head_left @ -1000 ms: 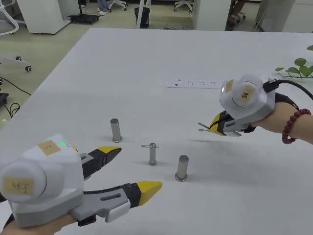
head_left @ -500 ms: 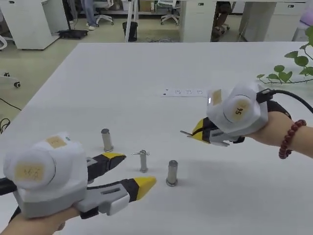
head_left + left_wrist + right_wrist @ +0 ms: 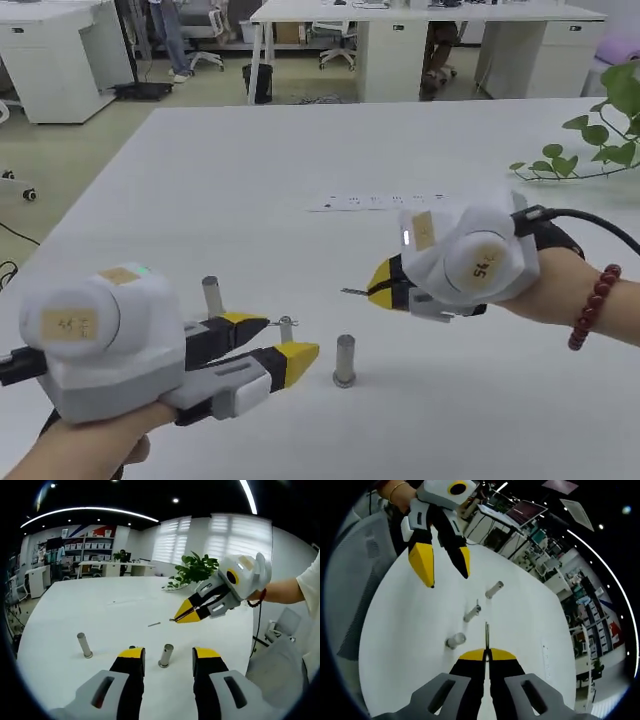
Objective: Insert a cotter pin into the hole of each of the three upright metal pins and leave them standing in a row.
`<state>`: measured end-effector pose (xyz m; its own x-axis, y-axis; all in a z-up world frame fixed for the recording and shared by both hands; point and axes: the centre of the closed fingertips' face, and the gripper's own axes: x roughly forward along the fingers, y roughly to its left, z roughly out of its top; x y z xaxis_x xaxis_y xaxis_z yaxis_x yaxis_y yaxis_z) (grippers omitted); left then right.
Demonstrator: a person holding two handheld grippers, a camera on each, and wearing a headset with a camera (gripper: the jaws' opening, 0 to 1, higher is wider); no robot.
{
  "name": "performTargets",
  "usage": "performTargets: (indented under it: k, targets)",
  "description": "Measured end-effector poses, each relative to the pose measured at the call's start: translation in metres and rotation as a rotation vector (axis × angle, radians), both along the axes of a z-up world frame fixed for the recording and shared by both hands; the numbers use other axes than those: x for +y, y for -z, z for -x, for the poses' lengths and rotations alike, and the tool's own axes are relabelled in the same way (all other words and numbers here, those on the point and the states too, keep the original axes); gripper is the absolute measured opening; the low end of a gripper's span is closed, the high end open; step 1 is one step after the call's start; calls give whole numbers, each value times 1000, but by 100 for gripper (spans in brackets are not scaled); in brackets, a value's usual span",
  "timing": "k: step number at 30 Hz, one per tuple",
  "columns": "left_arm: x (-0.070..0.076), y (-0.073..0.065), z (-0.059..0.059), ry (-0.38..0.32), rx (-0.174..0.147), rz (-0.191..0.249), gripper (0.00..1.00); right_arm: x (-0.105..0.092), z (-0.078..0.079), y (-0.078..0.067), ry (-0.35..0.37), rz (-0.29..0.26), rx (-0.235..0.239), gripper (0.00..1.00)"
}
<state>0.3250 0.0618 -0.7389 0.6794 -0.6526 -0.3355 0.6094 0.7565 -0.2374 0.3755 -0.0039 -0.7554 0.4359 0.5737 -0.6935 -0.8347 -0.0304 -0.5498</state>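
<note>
Three metal pins [image 3: 345, 360] upright, right gripper [image 3: 378, 290] pinching cotter pin [image 3: 355, 292], nearer them now, left gripper [image 3: 286, 337] fingers spread.

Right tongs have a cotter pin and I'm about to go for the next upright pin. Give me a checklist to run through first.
1. Grip on the cotter pin: ok, right tongs shut on it, tip projecting.
2. All three upright: ok, far pin, middle pin, near pin.
3. Job done on middle pin: ok, fitted cotter crosses its top.
4. Hole of near pin facing the held cotter pin: cannot tell.
5. A pin steadied by left tongs: not ok, open, holding nothing.
</note>
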Motion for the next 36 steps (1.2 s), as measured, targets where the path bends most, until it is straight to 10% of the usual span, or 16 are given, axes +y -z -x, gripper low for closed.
performTargets:
  k: [16,36]
  targets:
    - [-16,-6,2,-17,96,155,24,15,31,-9,-89,15,-74,2]
    - [-23,-4,7,-25,134,202,8,32,55,-11,-150,19,-81,2]
